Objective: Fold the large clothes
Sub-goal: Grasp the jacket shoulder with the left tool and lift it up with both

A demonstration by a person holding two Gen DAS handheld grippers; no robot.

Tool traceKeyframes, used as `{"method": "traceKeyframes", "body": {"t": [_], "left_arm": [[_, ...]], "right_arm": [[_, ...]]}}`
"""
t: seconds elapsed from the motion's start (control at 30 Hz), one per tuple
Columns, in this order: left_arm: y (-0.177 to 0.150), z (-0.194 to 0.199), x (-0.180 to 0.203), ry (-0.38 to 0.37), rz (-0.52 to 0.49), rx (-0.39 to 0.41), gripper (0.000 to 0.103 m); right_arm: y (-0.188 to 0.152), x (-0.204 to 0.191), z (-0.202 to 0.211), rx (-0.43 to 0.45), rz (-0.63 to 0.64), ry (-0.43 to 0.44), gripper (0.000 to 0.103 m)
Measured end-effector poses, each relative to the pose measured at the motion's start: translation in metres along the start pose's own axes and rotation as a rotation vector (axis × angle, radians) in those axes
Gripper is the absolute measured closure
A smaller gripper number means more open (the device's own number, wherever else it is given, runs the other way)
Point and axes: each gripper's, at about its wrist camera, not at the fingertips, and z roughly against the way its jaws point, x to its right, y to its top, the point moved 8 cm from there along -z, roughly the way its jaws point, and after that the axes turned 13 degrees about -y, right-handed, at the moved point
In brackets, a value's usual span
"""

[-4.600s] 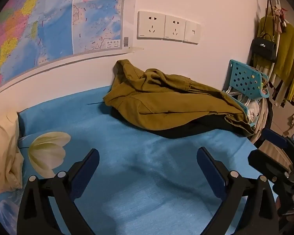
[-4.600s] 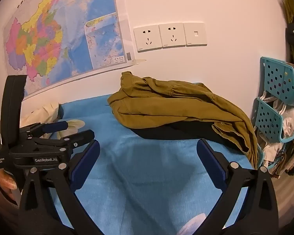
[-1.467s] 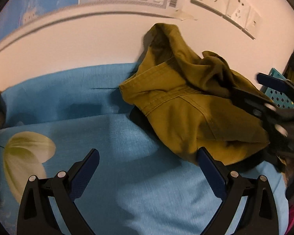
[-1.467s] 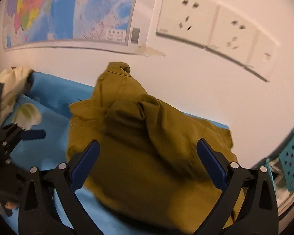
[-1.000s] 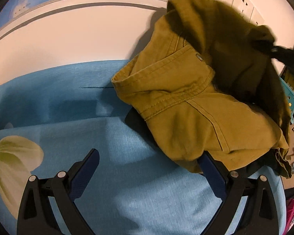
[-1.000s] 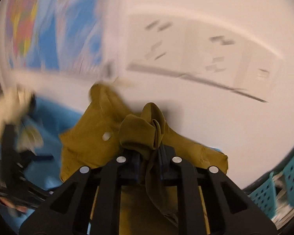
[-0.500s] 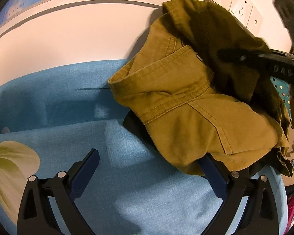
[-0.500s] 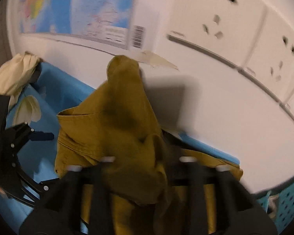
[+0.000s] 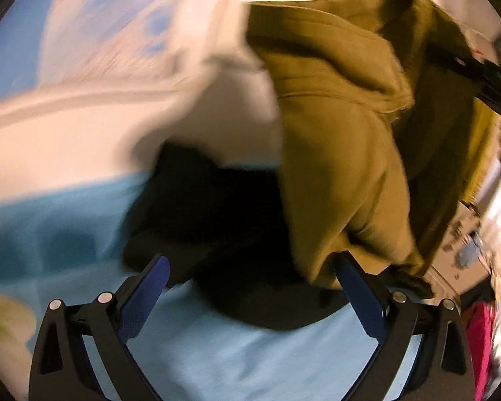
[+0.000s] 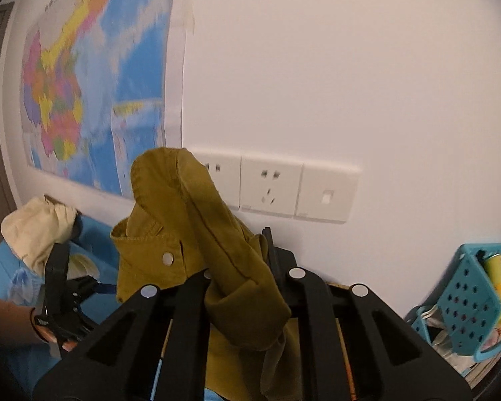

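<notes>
An olive-green jacket (image 10: 197, 234) hangs lifted off the bed, and my right gripper (image 10: 240, 287) is shut on a fold of it. In the left wrist view the jacket (image 9: 344, 153) hangs at the upper right, above a black garment (image 9: 217, 227) that lies on the blue bedsheet (image 9: 250, 351). My left gripper (image 9: 250, 287) is open and empty, low over the sheet, with its fingertips at the near edge of the black garment. The right gripper (image 9: 484, 77) shows at the far right of that blurred view.
A white wall with a map (image 10: 93, 77) and three socket plates (image 10: 270, 190) stands behind the bed. A cream pillow (image 10: 36, 230) lies at the left. A teal perforated rack (image 10: 471, 304) stands at the right, beside the bed.
My right gripper has closed on the jacket and raised it off the bed, uncovering the black garment. My left gripper has moved closer to the pile.
</notes>
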Motion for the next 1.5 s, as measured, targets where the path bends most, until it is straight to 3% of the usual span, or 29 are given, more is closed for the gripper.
{"method": "traceKeyframes", "body": {"t": [0.1,0.2,0.23,0.3,0.33,0.43,0.6,0.73,0.83,0.97,1.03,1.07,1.1,1.17,1.23,1.27,1.3,1.4,1.5], "left_arm": [[0.013,-0.021,0.029,-0.111,-0.064,-0.017,0.007],[0.008,-0.054,0.038,-0.243,0.000,-0.111,0.010],[0.008,-0.058,0.037,-0.256,0.021,-0.107,0.020],[0.012,-0.061,0.041,-0.314,0.066,-0.101,0.099],[0.015,-0.060,0.042,-0.318,0.075,-0.103,0.103],[0.048,-0.030,0.058,-0.297,0.011,-0.009,0.103],[0.128,0.074,0.104,-0.302,-0.122,0.179,0.103],[0.162,0.169,0.134,-0.316,-0.199,0.308,0.103],[0.154,0.208,0.144,-0.286,-0.244,0.348,0.103],[0.103,0.237,0.135,-0.268,-0.270,0.335,0.101],[0.077,0.237,0.129,-0.232,-0.290,0.296,0.073],[0.052,0.238,0.131,-0.231,-0.298,0.257,0.039],[0.029,0.238,0.139,-0.234,-0.289,0.219,0.023],[-0.007,0.211,0.134,-0.293,-0.256,0.116,0.028],[-0.028,0.192,0.128,-0.306,-0.235,0.075,0.056],[-0.033,0.185,0.124,-0.313,-0.217,0.063,0.084],[-0.033,0.183,0.117,-0.319,-0.180,0.069,0.100],[-0.017,0.207,0.105,-0.287,-0.142,0.159,0.101],[0.019,0.265,0.106,-0.298,-0.139,0.301,0.101]], "right_arm": [[0.011,0.011,0.022,0.033,-0.024,0.003,0.094],[0.011,0.017,0.039,0.042,-0.030,-0.009,0.094],[0.012,0.012,0.040,0.043,-0.029,-0.012,0.094],[0.015,0.015,0.053,0.057,-0.040,-0.038,0.094],[0.018,0.018,0.062,0.065,-0.055,-0.041,0.094],[0.042,0.028,0.102,0.139,-0.070,-0.060,0.094],[0.115,0.019,0.212,0.338,-0.049,-0.039,0.095],[0.148,0.003,0.285,0.448,-0.018,-0.034,0.095],[0.148,-0.015,0.327,0.501,-0.006,0.031,0.096],[0.125,-0.040,0.339,0.480,-0.016,0.118,0.096],[0.106,-0.056,0.332,0.447,-0.020,0.153,0.096],[0.098,-0.064,0.328,0.433,-0.019,0.169,0.096],[0.089,-0.074,0.323,0.415,-0.013,0.187,0.096],[0.079,-0.091,0.321,0.400,-0.008,0.218,0.096],[0.072,-0.105,0.320,0.388,0.000,0.218,0.096],[0.070,-0.109,0.320,0.381,-0.005,0.218,0.096],[0.069,-0.112,0.320,0.374,-0.010,0.214,0.096],[0.073,-0.115,0.338,0.401,-0.017,0.195,0.096],[0.081,-0.111,0.375,0.474,-0.021,0.184,0.096]]}}
